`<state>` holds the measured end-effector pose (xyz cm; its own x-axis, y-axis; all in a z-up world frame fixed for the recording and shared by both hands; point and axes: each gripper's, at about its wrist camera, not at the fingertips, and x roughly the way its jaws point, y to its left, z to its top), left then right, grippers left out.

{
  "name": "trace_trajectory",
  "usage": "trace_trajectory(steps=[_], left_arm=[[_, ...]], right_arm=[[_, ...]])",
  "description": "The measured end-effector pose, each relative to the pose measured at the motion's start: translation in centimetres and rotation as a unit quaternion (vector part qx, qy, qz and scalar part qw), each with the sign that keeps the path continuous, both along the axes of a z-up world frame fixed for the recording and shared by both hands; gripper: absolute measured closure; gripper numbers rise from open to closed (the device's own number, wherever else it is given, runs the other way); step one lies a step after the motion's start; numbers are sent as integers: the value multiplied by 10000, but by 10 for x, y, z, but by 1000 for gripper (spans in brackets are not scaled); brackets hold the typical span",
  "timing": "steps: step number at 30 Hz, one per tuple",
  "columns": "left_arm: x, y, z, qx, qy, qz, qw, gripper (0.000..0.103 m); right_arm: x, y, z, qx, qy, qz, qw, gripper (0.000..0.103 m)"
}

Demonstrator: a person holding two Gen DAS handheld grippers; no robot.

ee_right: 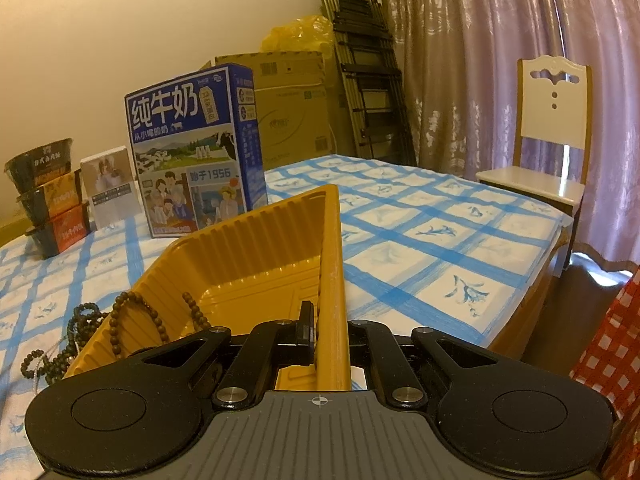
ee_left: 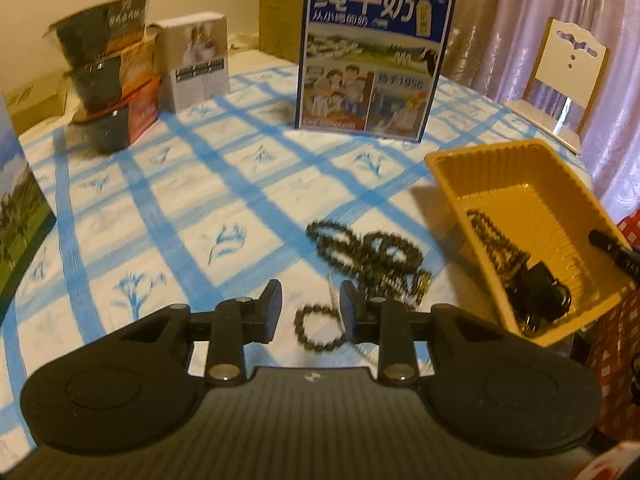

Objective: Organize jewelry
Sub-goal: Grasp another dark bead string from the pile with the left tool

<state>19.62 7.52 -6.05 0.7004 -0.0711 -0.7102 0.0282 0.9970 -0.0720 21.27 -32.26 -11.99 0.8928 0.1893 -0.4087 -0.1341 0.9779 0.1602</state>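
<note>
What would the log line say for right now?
right tongs: shut on yellow tray wall, tray tilted | left tongs: open above small bead bracelet | bead strands: on tablecloth

tray [ee_right: 256, 264]: ribbed yellow plastic, slightly glossy | beads [ee_left: 360, 248]: dark, smooth, wood-like | desk cloth [ee_left: 200, 208]: matt, quilted blue-checked | milk carton [ee_left: 372, 52]: glossy printed card

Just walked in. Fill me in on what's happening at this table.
A person is sorting beaded jewelry into a yellow tray. The right gripper is clamped on the tray's wall and holds it tilted, with one bead strand draped over its edge. The left gripper is open, hovering over a small bead bracelet on the checked tablecloth, beside a pile of bead necklaces.
</note>
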Motion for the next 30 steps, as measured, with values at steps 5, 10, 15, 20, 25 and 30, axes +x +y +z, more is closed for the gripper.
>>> trace_trajectory(steps=[5,10,15,20,25,30], left_arm=[[-6,1,-14,-97,125,66,9999,75],[-6,-2,-24,-142,254,86,9995,75],[-4,-12,-30,-106,316,-39,9994,75],[2,-32,-36,-24,280,-372,9989,75],[9,-49,-43,39,268,-619,9977,75],[15,-60,-46,131,225,-801,9964,75]], right_arm=[[0,1,0,-15,-1,1,10000,97],[0,1,1,-76,-10,20,10000,97],[0,2,1,-69,-8,14,10000,97],[0,3,1,-66,-7,15,10000,97],[0,2,1,-72,-5,18,10000,97],[0,2,1,-69,-6,10,10000,97]])
